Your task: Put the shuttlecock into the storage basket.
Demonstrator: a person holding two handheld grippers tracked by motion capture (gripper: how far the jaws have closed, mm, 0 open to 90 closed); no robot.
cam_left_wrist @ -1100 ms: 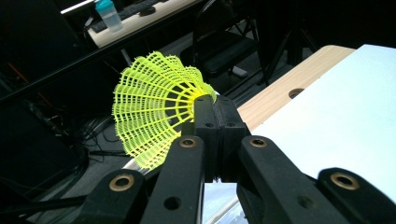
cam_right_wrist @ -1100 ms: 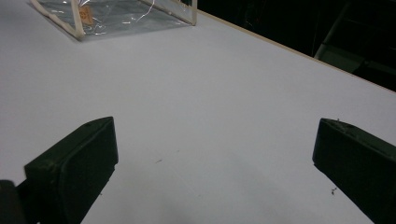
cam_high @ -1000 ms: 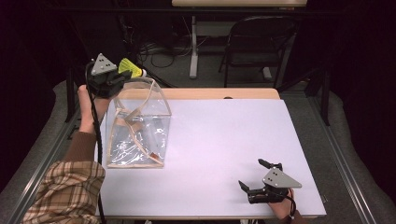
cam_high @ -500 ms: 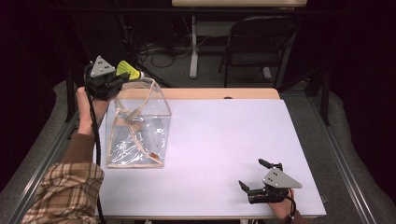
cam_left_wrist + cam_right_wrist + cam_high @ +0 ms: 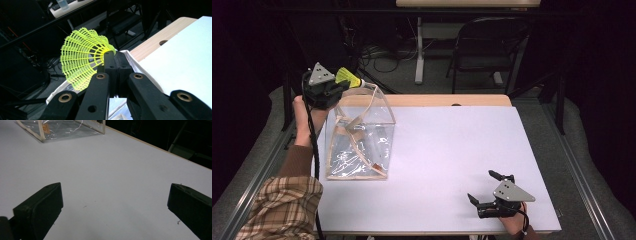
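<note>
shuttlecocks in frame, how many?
1. The yellow shuttlecock is clamped in the left tongs, held above the far rim of the clear bag. Things inside the bag are too unclear to tell.

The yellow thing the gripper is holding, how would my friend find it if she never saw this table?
Start at the white table and find the clear bag with cream edges standing near its far left corner. Just above the bag's open top, the left gripper is shut on a shuttlecock. It is the one bright neon yellow thing there, with a netted skirt fanning out like a little cone.
</note>
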